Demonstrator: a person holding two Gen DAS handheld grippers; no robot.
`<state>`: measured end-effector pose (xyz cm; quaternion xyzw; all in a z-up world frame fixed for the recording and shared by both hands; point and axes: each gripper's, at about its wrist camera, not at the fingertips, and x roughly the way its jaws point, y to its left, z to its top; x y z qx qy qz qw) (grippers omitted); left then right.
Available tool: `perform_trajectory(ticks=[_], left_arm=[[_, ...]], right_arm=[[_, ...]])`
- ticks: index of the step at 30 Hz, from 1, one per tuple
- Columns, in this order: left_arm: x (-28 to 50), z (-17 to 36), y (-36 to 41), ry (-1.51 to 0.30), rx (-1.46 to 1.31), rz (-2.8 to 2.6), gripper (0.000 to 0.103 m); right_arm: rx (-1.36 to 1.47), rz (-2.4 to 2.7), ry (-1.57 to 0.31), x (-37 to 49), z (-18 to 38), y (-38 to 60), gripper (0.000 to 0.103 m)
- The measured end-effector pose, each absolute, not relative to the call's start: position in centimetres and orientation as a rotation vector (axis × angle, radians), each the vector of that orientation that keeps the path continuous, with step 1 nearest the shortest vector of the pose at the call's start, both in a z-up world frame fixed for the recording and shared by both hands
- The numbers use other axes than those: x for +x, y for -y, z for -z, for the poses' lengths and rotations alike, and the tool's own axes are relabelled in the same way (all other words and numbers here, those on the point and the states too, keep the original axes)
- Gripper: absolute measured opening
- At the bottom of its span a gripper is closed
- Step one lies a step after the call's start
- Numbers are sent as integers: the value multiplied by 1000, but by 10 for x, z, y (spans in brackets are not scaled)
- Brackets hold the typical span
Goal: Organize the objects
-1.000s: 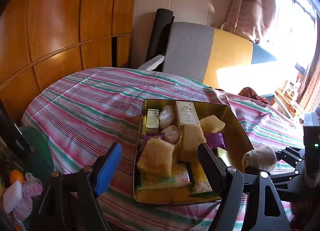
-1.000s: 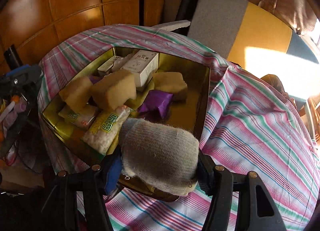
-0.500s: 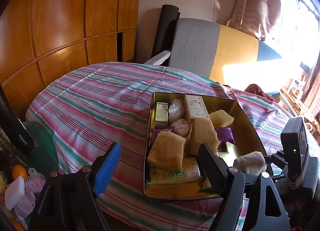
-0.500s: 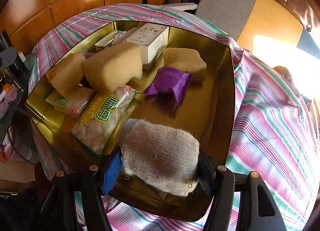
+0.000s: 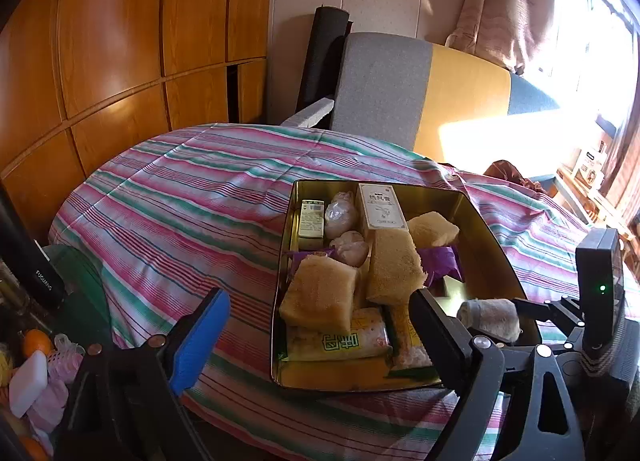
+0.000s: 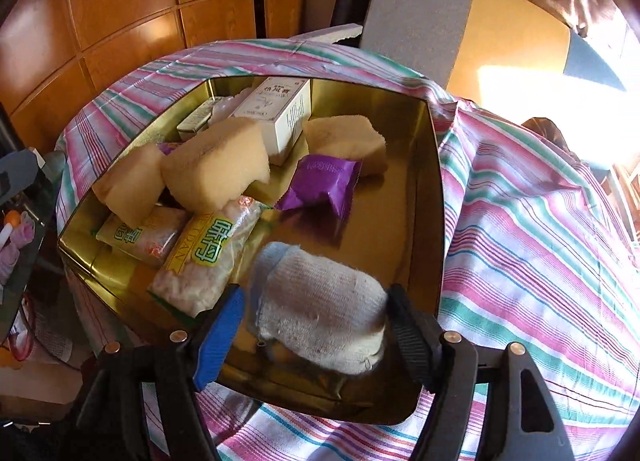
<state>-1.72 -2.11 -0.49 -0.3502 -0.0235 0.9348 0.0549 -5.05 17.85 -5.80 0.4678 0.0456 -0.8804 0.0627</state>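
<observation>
A gold tin (image 5: 380, 183) stands on the striped cloth, and in it are yellow sponges (image 5: 320, 297), a white box (image 5: 380, 207), snack packets (image 6: 208, 257) and a purple packet (image 6: 324, 181). A rolled grey sock (image 6: 320, 309) lies low in the tin's (image 6: 436, 201) near right corner. My right gripper (image 6: 316, 293) straddles the sock and its jaws are opening. A gap shows at the blue pad (image 6: 224, 325), and the black pad is at the sock's edge. My left gripper (image 5: 318, 297) hovers over the tin's near left edge, its jaws opening with nothing held between them.
The striped cloth (image 5: 180, 197) covers a round table. A grey and yellow chair (image 5: 384, 85) stands behind it against wooden panels (image 5: 112, 41). At the near left are a black bottle (image 5: 28, 257), an orange (image 5: 36, 343) and a white block (image 5: 28, 383).
My right gripper has come down into the tin with the sock, and its jaws have widened, the blue pad coming off the sock. My left gripper's jaws stand a little wider.
</observation>
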Motion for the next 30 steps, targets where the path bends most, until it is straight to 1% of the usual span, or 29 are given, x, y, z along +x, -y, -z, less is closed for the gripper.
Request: perform_trajectory(ticks=[5, 11, 17, 30], left_arm=[[-14, 3, 17, 57, -1053, -2845, 98], [-10, 0, 14, 51, -1047, -2848, 103], [-5, -3, 13, 61, -1048, -2858, 103], [5, -7, 7, 12, -1034, -2945, 103]], right_arm=[[1336, 2743, -78, -44, 40, -181, 78], [1281, 2817, -47, -34, 30, -178, 78], [1229, 2909, 17, -19, 20, -179, 78], [1212, 2961, 42, -8, 15, -177, 78]])
